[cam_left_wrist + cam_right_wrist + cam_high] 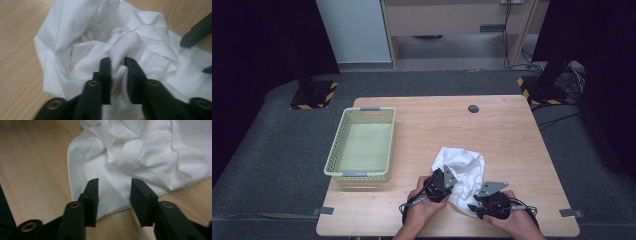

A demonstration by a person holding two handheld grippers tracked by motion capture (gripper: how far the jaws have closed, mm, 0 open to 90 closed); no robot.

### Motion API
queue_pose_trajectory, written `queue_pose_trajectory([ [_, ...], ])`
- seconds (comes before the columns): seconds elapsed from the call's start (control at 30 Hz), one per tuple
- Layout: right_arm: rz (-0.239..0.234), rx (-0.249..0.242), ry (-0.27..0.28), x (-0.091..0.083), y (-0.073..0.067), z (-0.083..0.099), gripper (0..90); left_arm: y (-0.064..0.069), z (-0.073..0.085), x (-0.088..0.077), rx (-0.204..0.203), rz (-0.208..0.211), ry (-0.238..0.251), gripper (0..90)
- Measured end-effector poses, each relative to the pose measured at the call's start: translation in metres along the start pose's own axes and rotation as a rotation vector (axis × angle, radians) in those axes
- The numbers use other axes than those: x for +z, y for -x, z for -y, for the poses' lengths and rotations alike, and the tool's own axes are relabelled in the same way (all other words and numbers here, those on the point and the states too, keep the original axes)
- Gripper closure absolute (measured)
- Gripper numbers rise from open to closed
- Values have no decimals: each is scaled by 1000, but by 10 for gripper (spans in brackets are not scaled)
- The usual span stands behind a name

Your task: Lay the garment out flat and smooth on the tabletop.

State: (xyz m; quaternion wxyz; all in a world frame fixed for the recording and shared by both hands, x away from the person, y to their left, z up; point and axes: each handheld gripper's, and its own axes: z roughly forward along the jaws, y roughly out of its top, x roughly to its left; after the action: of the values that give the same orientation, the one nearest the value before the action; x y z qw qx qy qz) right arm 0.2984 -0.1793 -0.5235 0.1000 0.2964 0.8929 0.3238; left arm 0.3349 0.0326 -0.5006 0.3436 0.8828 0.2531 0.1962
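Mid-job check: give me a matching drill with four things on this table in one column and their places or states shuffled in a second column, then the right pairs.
Things:
1. white cloth
2. basket
3. left gripper
4. right gripper

Places or states:
A. jaws apart over the flat edge of the fabric
B. empty, on the left part of the table
C. crumpled at the near edge, between both hands
D. jaws pinching a raised fold

Pairs: 1-C, 2-B, 3-D, 4-A
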Motion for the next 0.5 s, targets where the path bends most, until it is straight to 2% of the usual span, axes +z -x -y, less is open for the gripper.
queue_pose_trajectory([
  [0.13, 16, 11, -5, -1, 5, 0, 781, -10, -2, -17, -34, -30, 54, 844],
  [0.23, 24, 14, -7, -1, 7, 0, 850, -22, 2, -23, -67, -57, 56, 840],
  [0.3, 26, 15, -4, -1, 9, 0, 880, -30, 7, -24, -67, -95, 30, 834],
  [0.4, 25, 16, -5, -1, 10, 0, 897, -42, 18, -21, -70, -130, -31, 824],
  [0.5, 29, 8, -11, -1, 10, -1, 900, -51, 32, -11, -78, -131, -110, 816],
])
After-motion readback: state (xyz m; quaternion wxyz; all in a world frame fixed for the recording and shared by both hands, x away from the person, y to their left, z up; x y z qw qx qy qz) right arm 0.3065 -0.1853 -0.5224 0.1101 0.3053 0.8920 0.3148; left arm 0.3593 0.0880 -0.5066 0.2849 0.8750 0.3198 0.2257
